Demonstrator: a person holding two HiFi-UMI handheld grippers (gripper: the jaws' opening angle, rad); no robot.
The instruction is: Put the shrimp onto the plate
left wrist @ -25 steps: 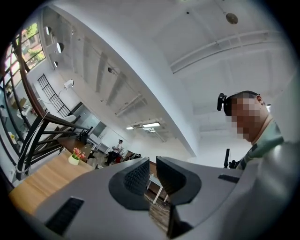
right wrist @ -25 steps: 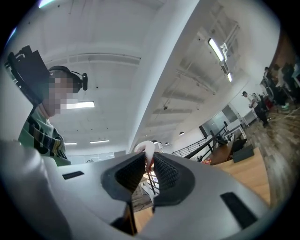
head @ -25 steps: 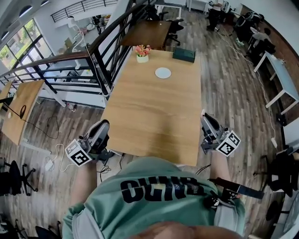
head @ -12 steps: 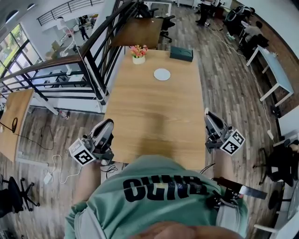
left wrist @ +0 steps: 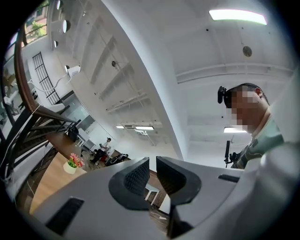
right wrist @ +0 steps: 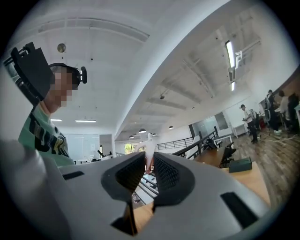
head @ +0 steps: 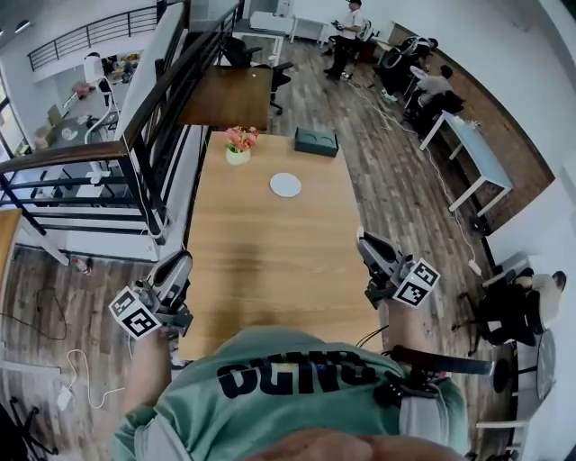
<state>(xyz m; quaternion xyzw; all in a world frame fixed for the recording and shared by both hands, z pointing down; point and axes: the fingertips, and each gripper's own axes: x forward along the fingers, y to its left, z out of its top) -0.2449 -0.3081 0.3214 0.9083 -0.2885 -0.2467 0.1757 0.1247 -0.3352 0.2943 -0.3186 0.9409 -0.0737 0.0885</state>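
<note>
A small white plate [head: 285, 185] lies on the far half of the long wooden table [head: 270, 261]. My left gripper [head: 180, 259] hangs off the table's near left corner. Its jaws [left wrist: 152, 171] stand a narrow slit apart with nothing between them. My right gripper [head: 363, 238] is at the table's near right edge. In the right gripper view a pale pinkish sliver, apparently the shrimp [right wrist: 150, 150], stands pinched between the nearly closed jaws [right wrist: 149, 168]. The head view does not show the shrimp.
A pot of pink flowers [head: 238, 144] and a dark green box [head: 317, 140] stand at the table's far end. A black railing [head: 153, 135] runs along the left. A white desk [head: 472, 149] and an office chair [head: 504, 315] are on the right. People stand far back [head: 346, 27].
The table and plate have slid lower and leftward in the head view, so the plate is nearer. Both grippers travelled with the body and keep their places beside the near table edge.
</note>
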